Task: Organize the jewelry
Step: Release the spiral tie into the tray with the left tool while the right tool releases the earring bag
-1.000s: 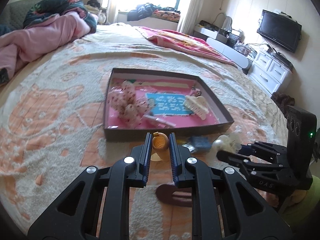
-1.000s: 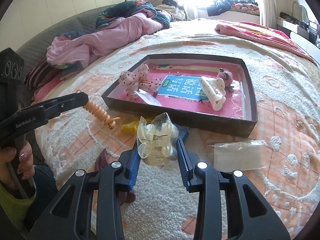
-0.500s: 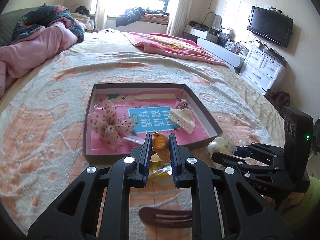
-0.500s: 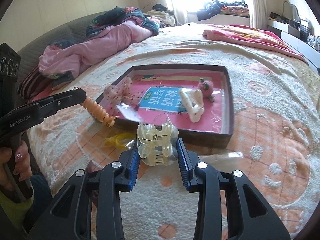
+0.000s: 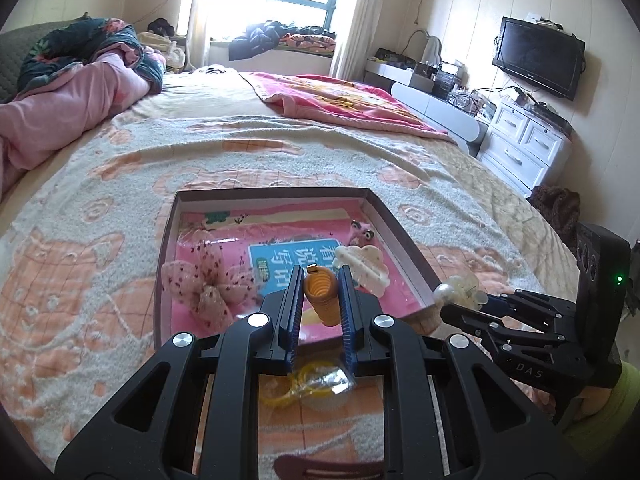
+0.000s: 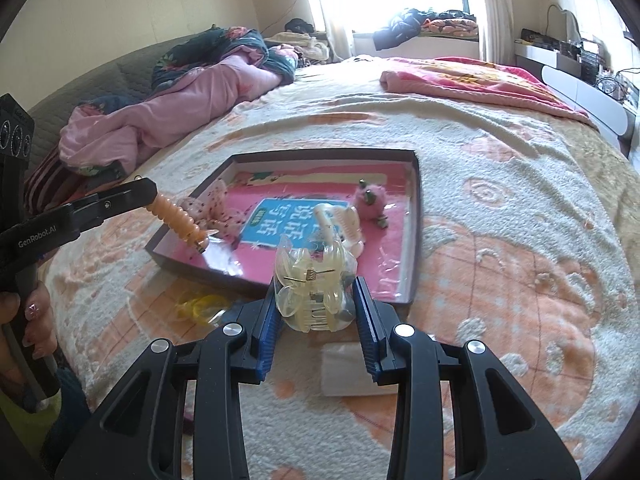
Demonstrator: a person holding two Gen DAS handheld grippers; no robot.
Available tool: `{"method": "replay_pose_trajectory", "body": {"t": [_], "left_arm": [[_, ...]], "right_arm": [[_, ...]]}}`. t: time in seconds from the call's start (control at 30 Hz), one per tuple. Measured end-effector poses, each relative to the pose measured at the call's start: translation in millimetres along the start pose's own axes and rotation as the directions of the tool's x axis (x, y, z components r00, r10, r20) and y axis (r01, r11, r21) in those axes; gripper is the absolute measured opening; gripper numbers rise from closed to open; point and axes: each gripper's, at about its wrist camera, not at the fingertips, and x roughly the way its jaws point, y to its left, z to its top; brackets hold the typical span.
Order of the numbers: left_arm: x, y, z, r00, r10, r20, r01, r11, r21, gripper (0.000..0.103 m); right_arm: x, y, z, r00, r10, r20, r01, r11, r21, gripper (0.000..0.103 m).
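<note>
Left gripper (image 5: 320, 308): jaws drawn narrow, pinching an orange spiral hair clip (image 5: 321, 298) that juts forward over the near edge of the tray, low centre of the left wrist view.
Right gripper (image 6: 316, 312): jaws close-set, clamped on a translucent pale-yellow claw clip (image 6: 310, 290), held above the tray's near wall at lower centre of the right wrist view.
Below the grippers: a yellow coiled hair tie in clear wrap (image 5: 314, 378) and a dark red snap clip (image 5: 320, 468) lie on the bedspread at the bottom of the left wrist view; a small clear plastic bag (image 6: 344, 368) lies under the right gripper.
Tray (image 5: 400, 240): a shallow dark-walled box with a pink floor and a blue printed panel, mid-frame on the bed.
In the tray: a pink dotted mesh bow (image 5: 208, 284) at left, a cream claw clip (image 5: 366, 266) at right, a pink fuzzy hair ornament (image 5: 362, 234) further back.
Bedspread (image 5: 280, 152): cream and orange towelling, spreading to the upper frame.
Behind: a pink quilt (image 5: 60, 116) upper left, a pink blanket (image 5: 352, 100) upper centre, a television (image 5: 538, 62) and white drawers (image 5: 524, 152) upper right.
</note>
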Motion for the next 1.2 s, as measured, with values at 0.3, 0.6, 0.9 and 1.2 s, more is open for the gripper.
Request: {"method": "replay_pose_trajectory", "body": {"t": [0.3, 0.6, 0.9, 1.2], "left_arm": [[18.4, -0.9, 9.0, 1.0, -0.012, -0.001, 0.012, 1.0, 0.004, 0.011], [45.1, -1.1, 11.9, 0.999, -0.02, -0.026, 0.02, 1.0, 0.01, 0.011], [75.2, 1.0, 8.2, 0.998, -0.027, -0.059, 0.027, 1.0, 0.005, 0.011], [89.7, 12.7, 1.4, 0.996, -0.052, -0.075, 0.049, 0.998, -0.035, 0.011]], "right_arm": [[10.4, -18.7, 14.6, 0.999, -0.041, 0.011, 0.041, 0.999, 0.022, 0.033], [27.5, -31.5, 28.6, 0.997, -0.072, 0.006, 0.072, 0.997, 0.02, 0.033], [56.6, -37.4, 43.1, 0.995, -0.098, -0.018, 0.098, 0.995, 0.004, 0.033], [85.8, -42.5, 55.1, 0.991, -0.127, -0.045, 0.126, 0.992, -0.008, 0.033]]}}
